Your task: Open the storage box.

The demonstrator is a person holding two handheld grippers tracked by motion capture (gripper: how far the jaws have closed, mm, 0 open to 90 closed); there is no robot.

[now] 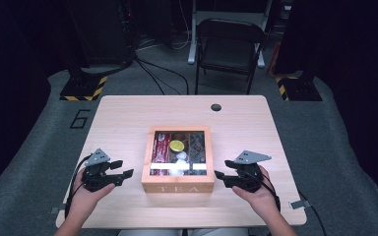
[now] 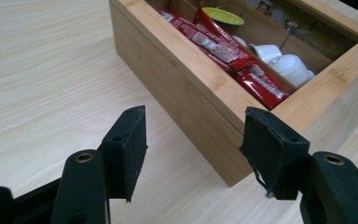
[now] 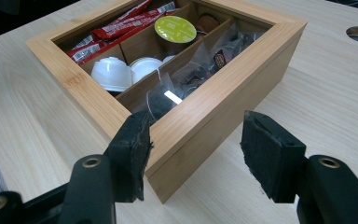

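Bamboo tea box (image 1: 177, 187), glazed lid shut, "TEA" marked on front; red sachets (image 2: 223, 46) and white pods (image 3: 114, 72) noted inside. Corner seen between left gripper (image 2: 193, 149) jaws and right gripper (image 3: 196, 154) jaws; both part-open, nothing gripped.

The box (image 1: 177, 187) stands on the table (image 1: 128, 113) near the middle, toward the person's edge, with the left gripper (image 1: 123, 169) to its left and the right gripper (image 1: 220, 169) to its right, each near a side wall and apart from it. Inside, dividers form three lengthwise compartments: sachets (image 2: 223, 49) lie in the left one, a round capsule (image 3: 175, 29) sits behind the small cups (image 3: 112, 73) in the middle one, and wrapped packets (image 3: 214, 58) fill the right one. A round hole (image 1: 216, 107) lies in the table behind the box, and a chair (image 1: 229, 46) stands on the floor beyond the far edge.
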